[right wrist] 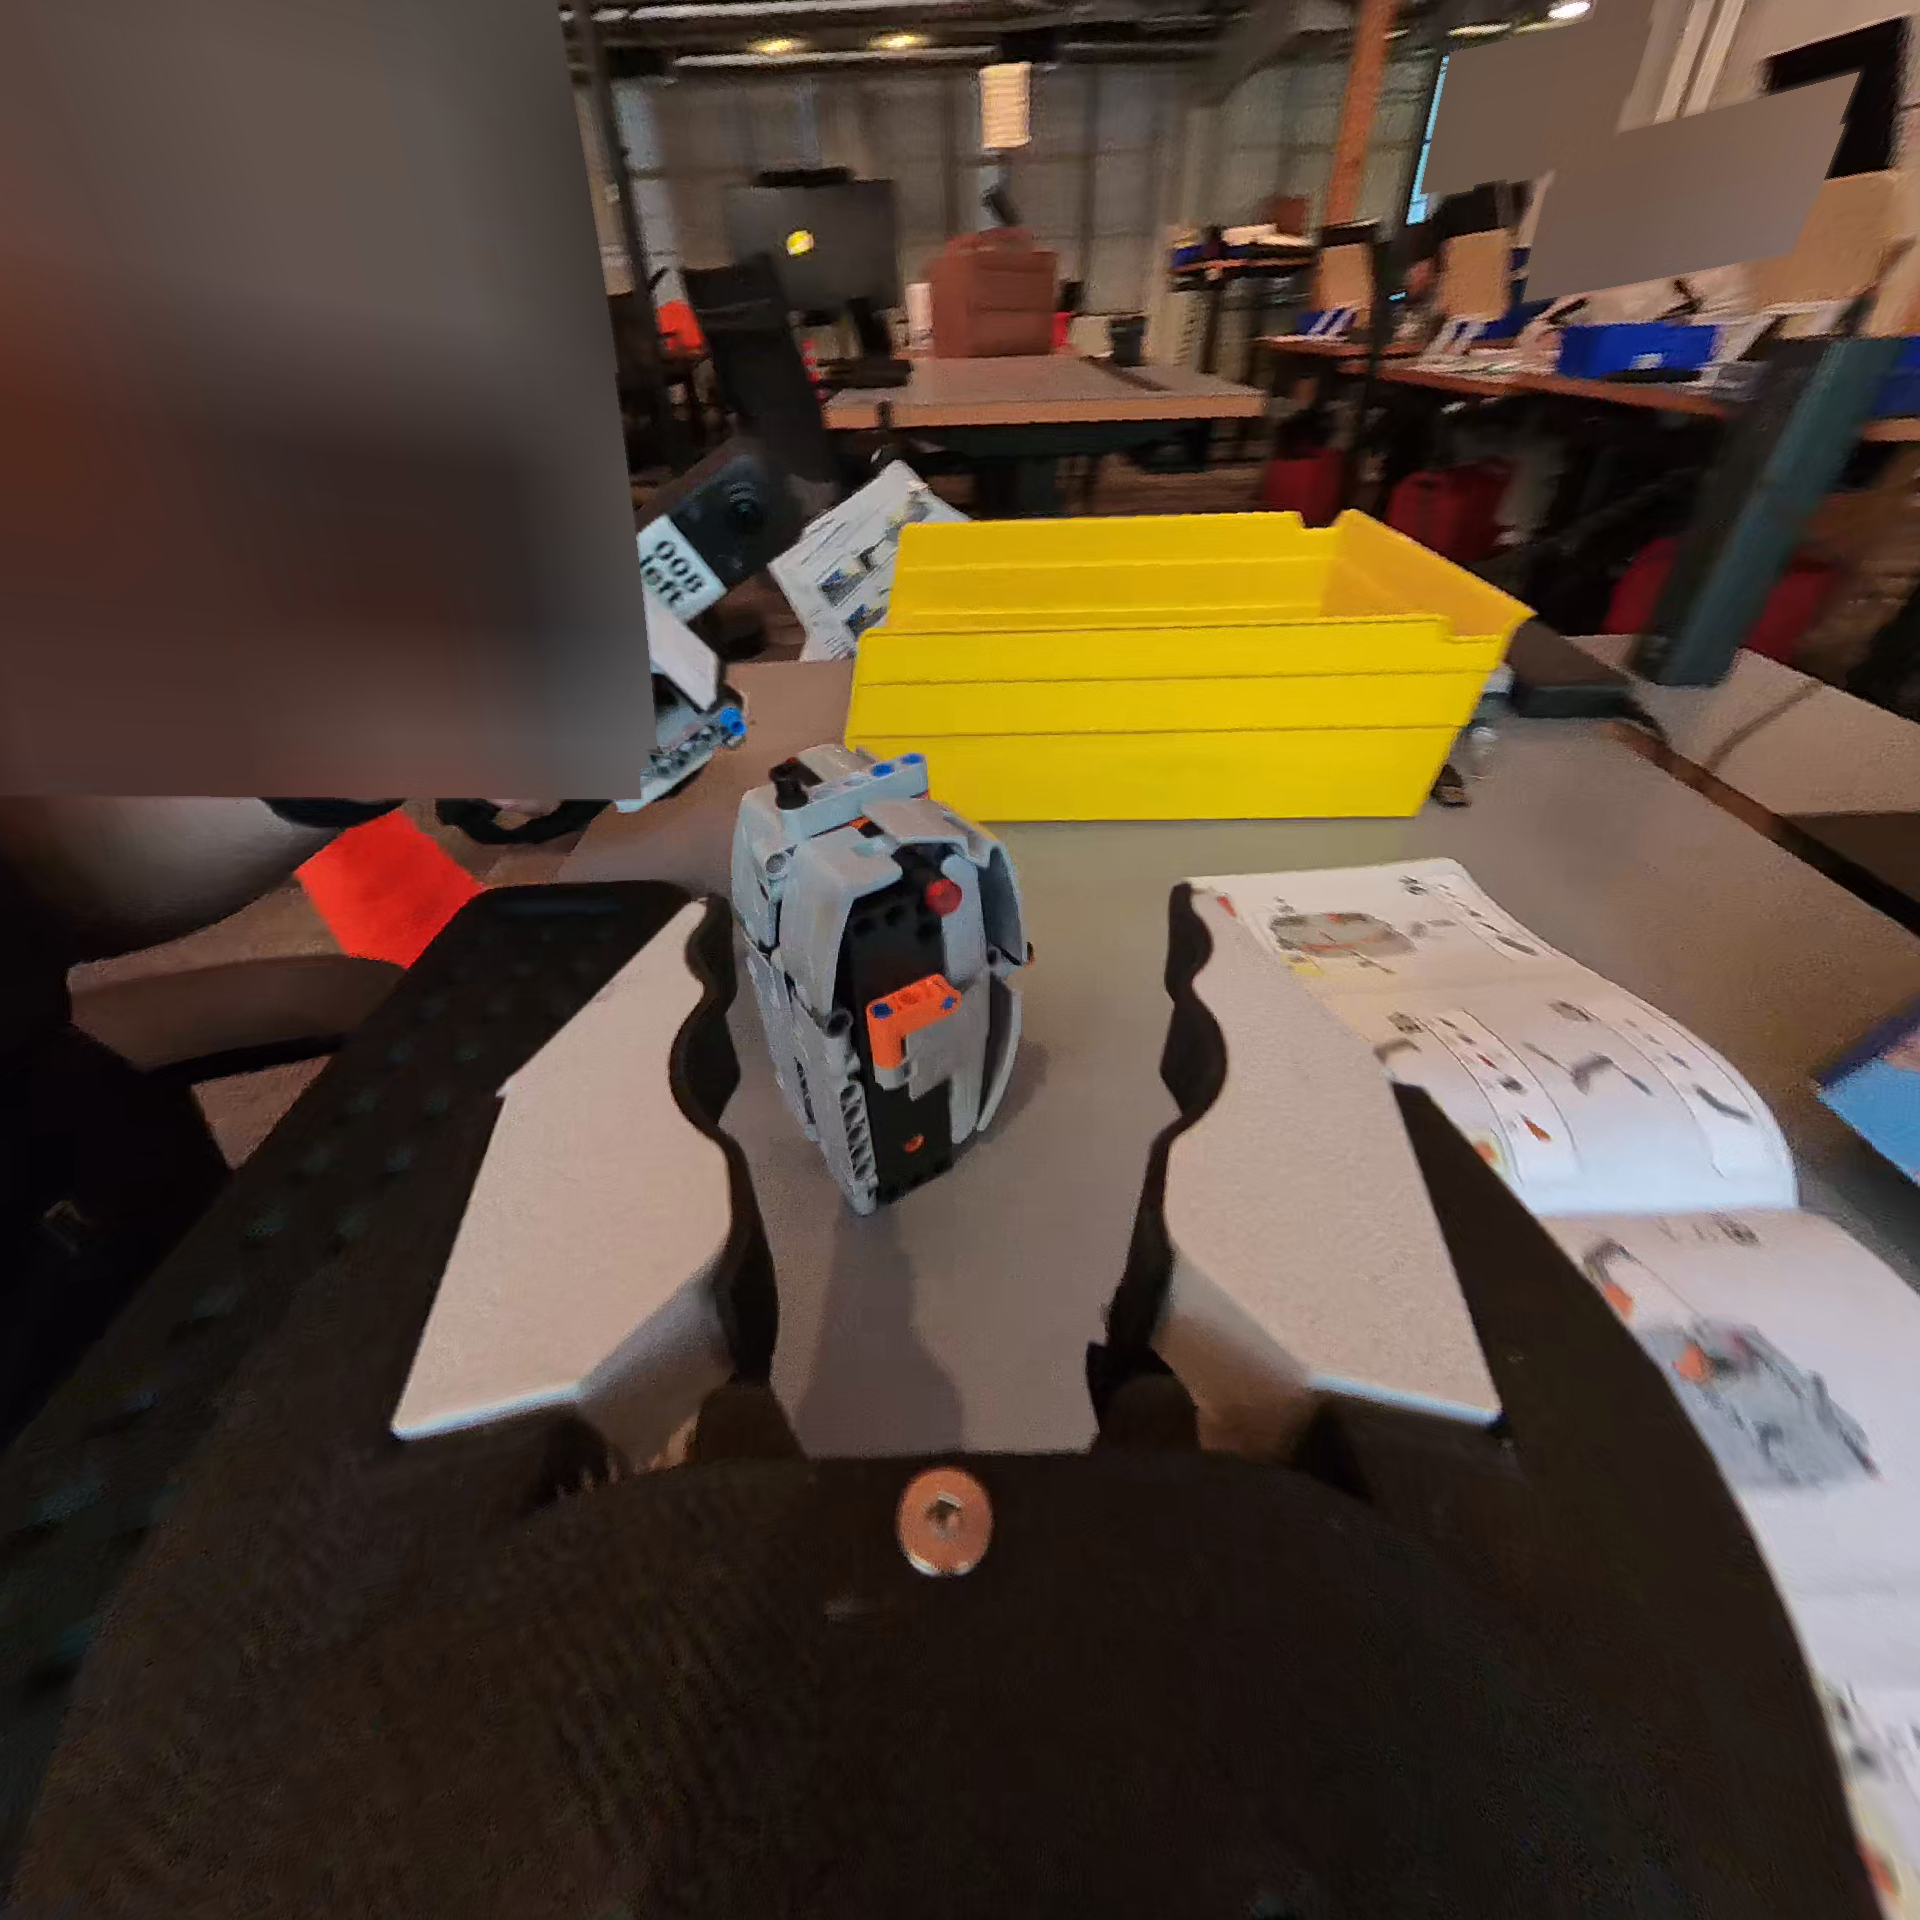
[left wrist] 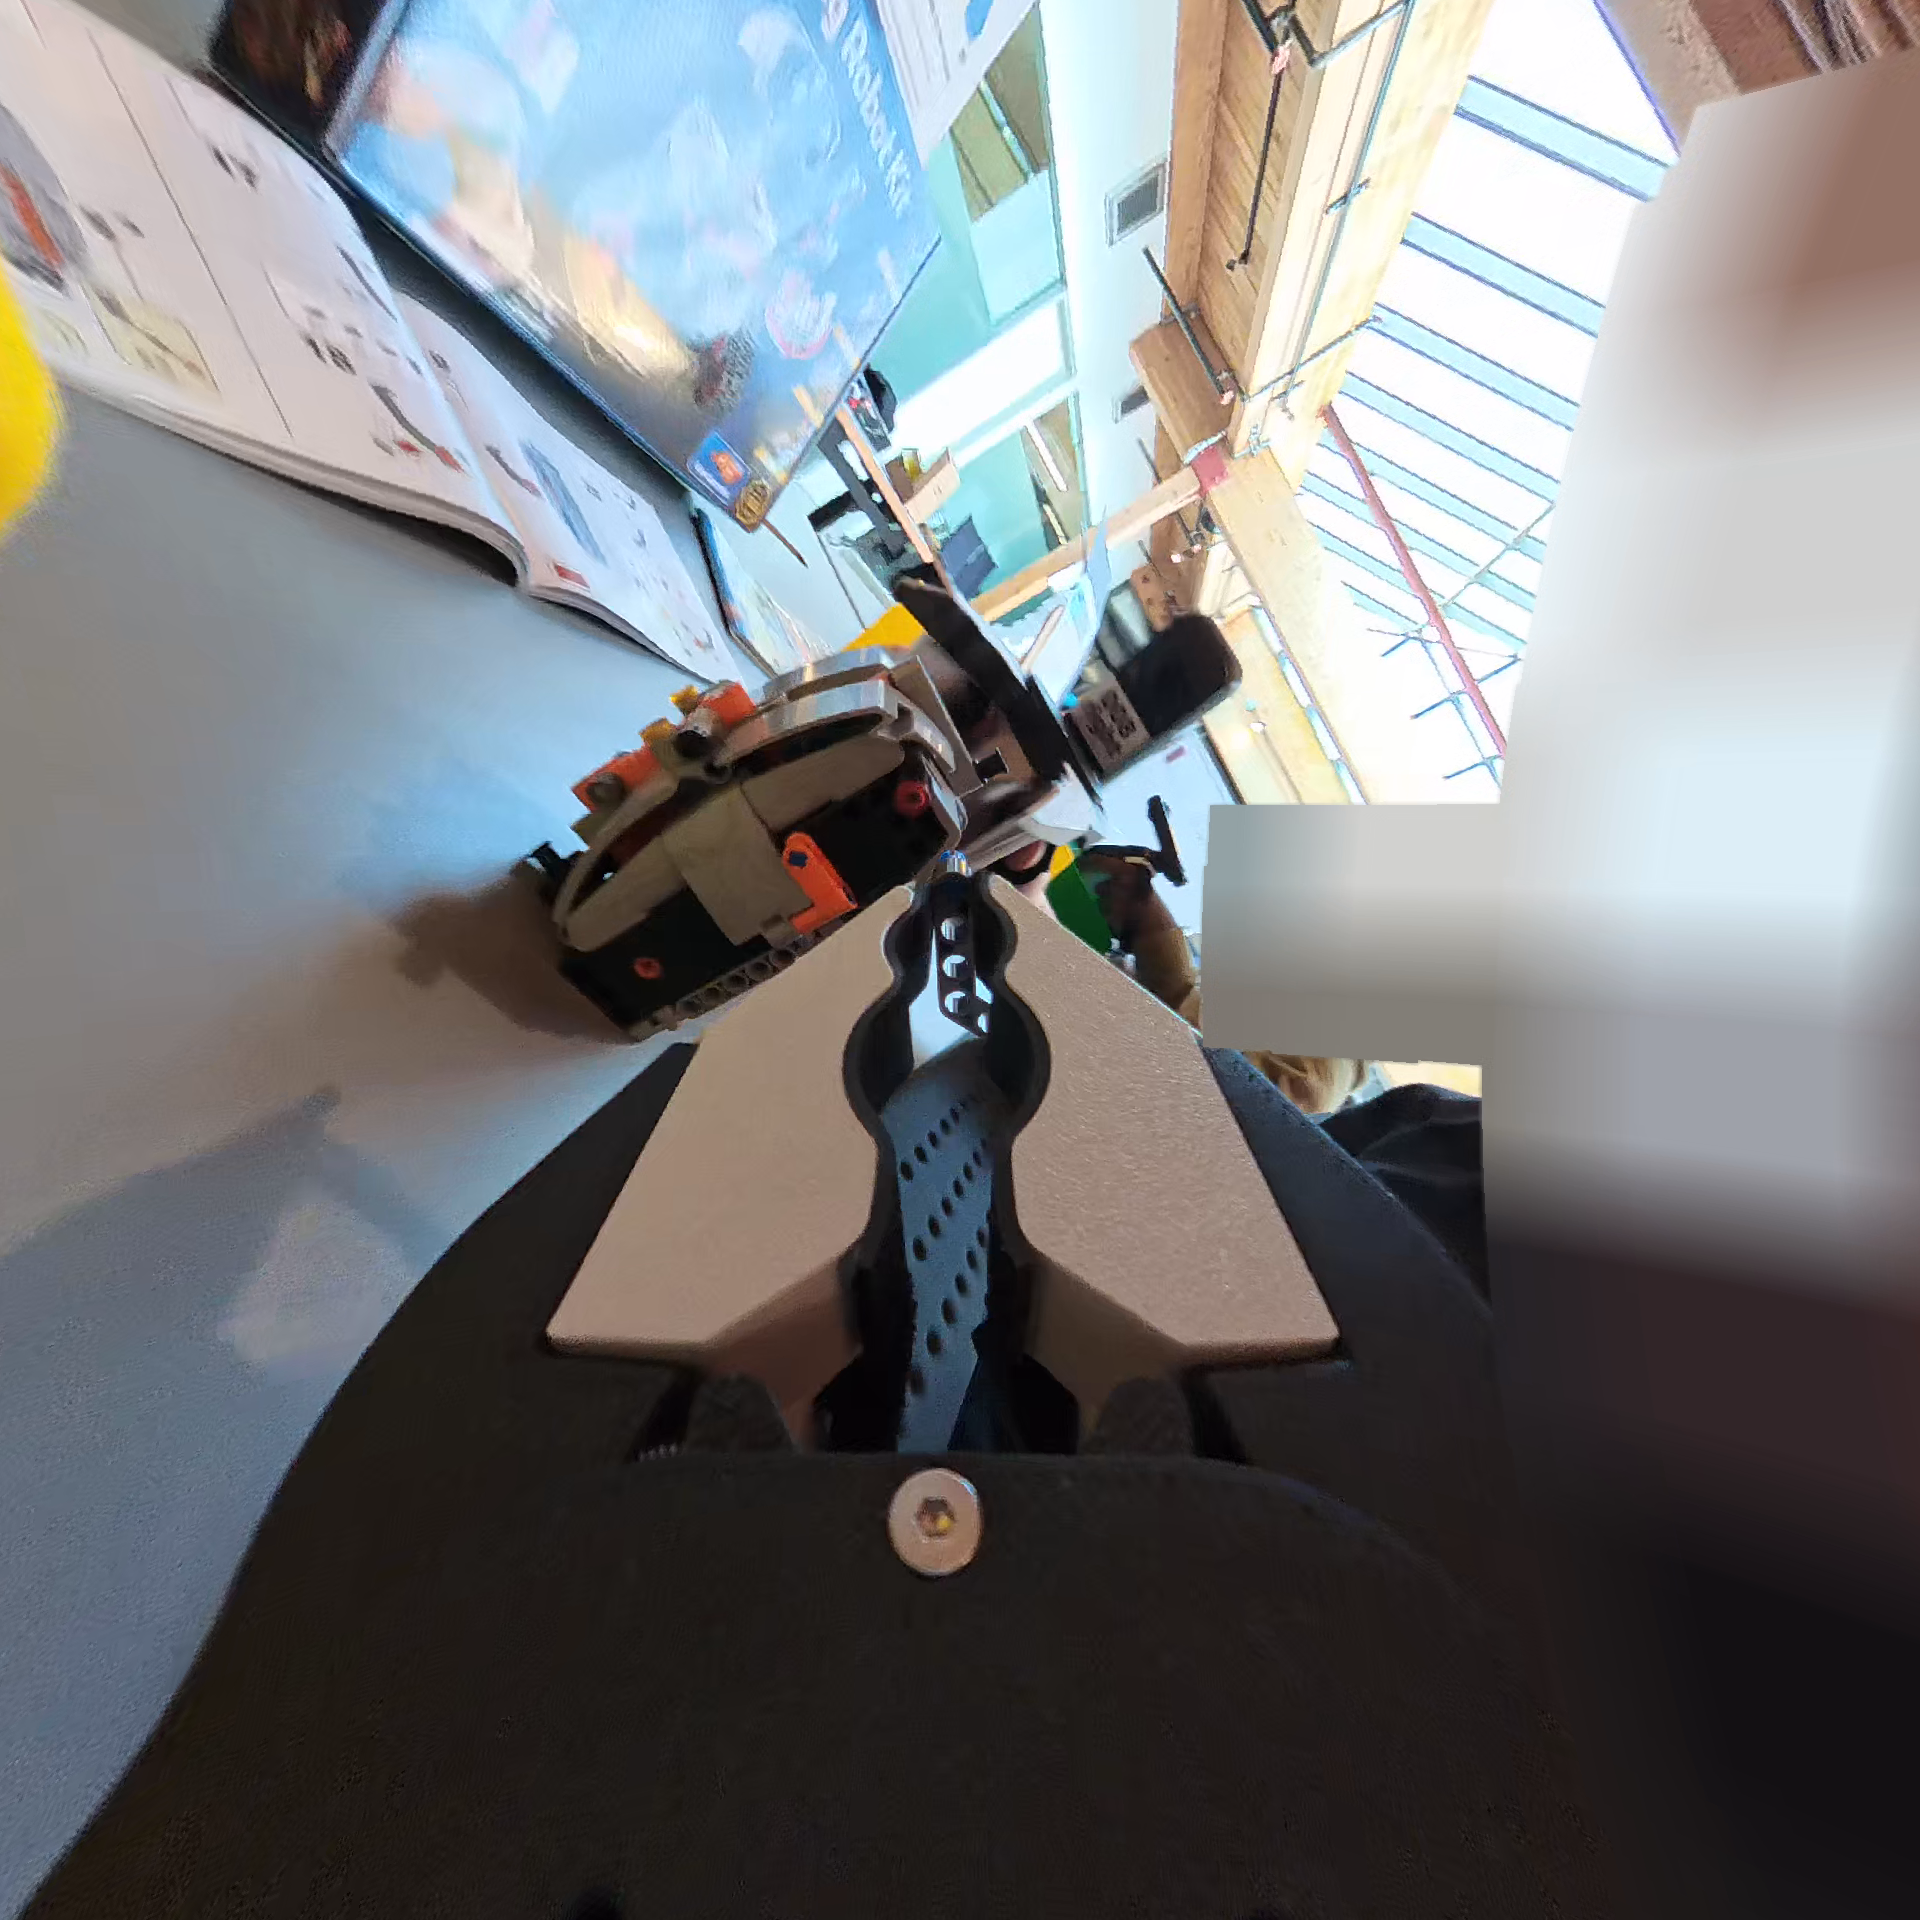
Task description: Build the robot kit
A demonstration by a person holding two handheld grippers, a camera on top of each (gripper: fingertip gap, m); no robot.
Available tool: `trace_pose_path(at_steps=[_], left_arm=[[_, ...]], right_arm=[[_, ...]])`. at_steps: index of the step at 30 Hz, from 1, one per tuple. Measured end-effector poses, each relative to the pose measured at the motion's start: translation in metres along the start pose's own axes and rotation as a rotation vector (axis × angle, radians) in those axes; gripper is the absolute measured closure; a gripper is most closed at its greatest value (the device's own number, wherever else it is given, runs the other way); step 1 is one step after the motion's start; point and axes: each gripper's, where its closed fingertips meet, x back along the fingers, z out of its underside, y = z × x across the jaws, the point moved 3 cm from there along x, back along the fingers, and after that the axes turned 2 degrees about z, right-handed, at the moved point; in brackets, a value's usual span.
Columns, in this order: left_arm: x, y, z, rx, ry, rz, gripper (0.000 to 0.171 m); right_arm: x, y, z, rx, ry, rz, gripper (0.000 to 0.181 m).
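My left gripper [left wrist: 951,904] is shut on a thin dark perforated beam [left wrist: 958,971], which pokes out past the tips toward a grey, black and orange brick model [left wrist: 748,852] on the grey table. My right gripper [right wrist: 945,904] is open. Its pale fingers [right wrist: 623,1091] stand on either side of the same model [right wrist: 883,997] without touching it. The model stands upright on the table [right wrist: 935,1330]. In the left wrist view the right gripper's dark fingers [left wrist: 987,665] show just beyond the model. The left gripper's black housing [right wrist: 727,520] shows at the back left of the right wrist view.
A yellow bin [right wrist: 1164,675] stands behind the model. An open instruction booklet [right wrist: 1507,1039] lies to the right, also seen in the left wrist view [left wrist: 312,343]. A blue box [left wrist: 644,208] lies beyond the booklet. A person's orange sleeve [right wrist: 384,883] is at the left. Across from one pair of fingers to the other is roughly 12 cm.
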Motion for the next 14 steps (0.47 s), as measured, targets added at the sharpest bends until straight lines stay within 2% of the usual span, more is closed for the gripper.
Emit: trace_pose_path(at_steps=[5,8,11,14], left_arm=[[-0.019,0.012,0.004,0.041,0.052,0.005,0.167],[-0.023,0.016,0.002,0.076,0.055,0.032,0.167],[-0.026,0.02,0.0,0.087,0.055,0.045,0.167],[-0.03,0.023,0.001,0.087,0.058,0.028,0.167]], right_arm=[[-0.035,0.006,0.006,0.0,0.095,-0.169,0.098],[-0.046,0.009,0.01,0.005,0.099,-0.179,0.099],[-0.05,0.013,0.012,0.014,0.116,-0.217,0.114],[-0.052,0.012,0.012,-0.001,0.124,-0.219,0.117]])
